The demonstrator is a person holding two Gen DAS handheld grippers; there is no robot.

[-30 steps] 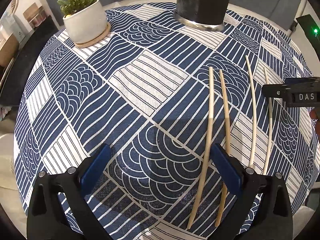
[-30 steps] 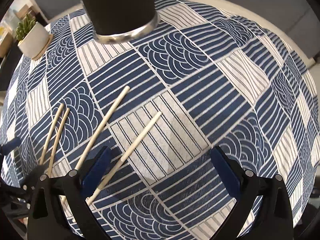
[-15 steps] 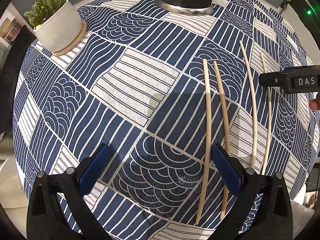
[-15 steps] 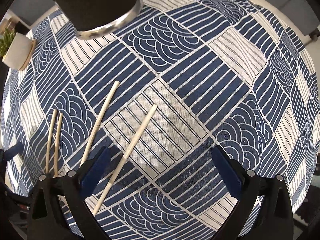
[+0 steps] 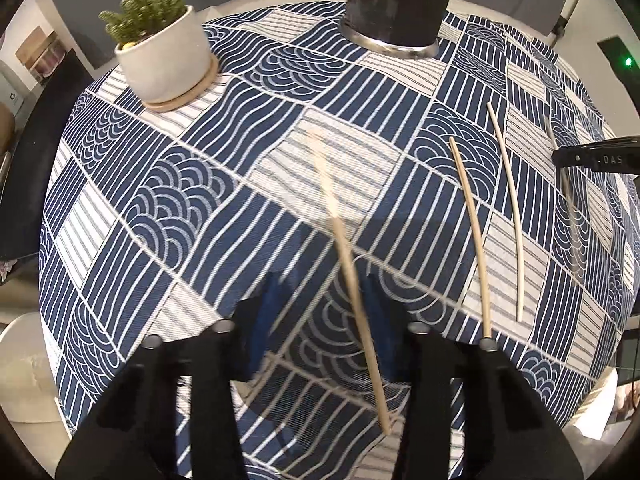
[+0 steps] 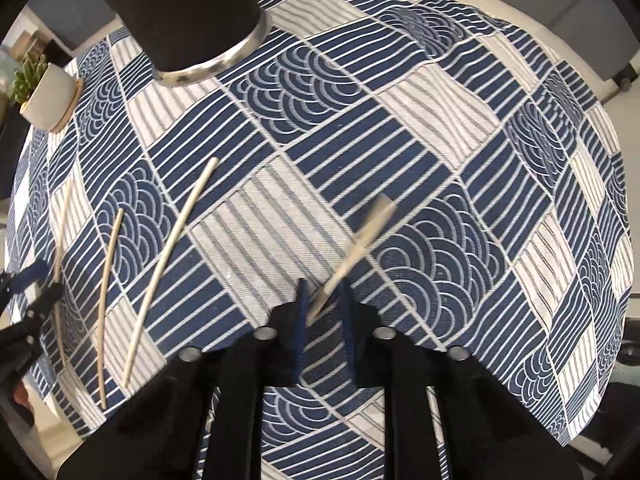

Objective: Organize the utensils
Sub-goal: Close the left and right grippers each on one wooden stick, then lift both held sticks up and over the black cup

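Left gripper point(image 5: 322, 304): jaws just closing round a chopstick point(image 5: 352, 276), contact blurred. Right gripper point(image 6: 322, 306): just clamped on pale chopstick point(image 6: 352, 256) near its end. Two spare sticks point(image 5: 504, 216) betw. them, mid-tablecloth point(image 5: 200, 216). Lift level, grip firm, carry twd black holder point(image 5: 396, 4) at far edge.

The tablecloth point(image 5: 208, 184) is a patchwork of navy blue and off-white squares: some with white wavy stripes, some with concentric scallop arcs, some pale with thin grey lines. The chopsticks point(image 5: 472, 236) are pale tan wood. The plant pot point(image 5: 164, 64) is white, its succulent point(image 5: 144, 12) green, its saucer point(image 5: 188, 94) light wood. The utensil holder point(image 6: 180, 12) is black with a silver base ring. The gripper pads point(image 6: 300, 320) are blue.
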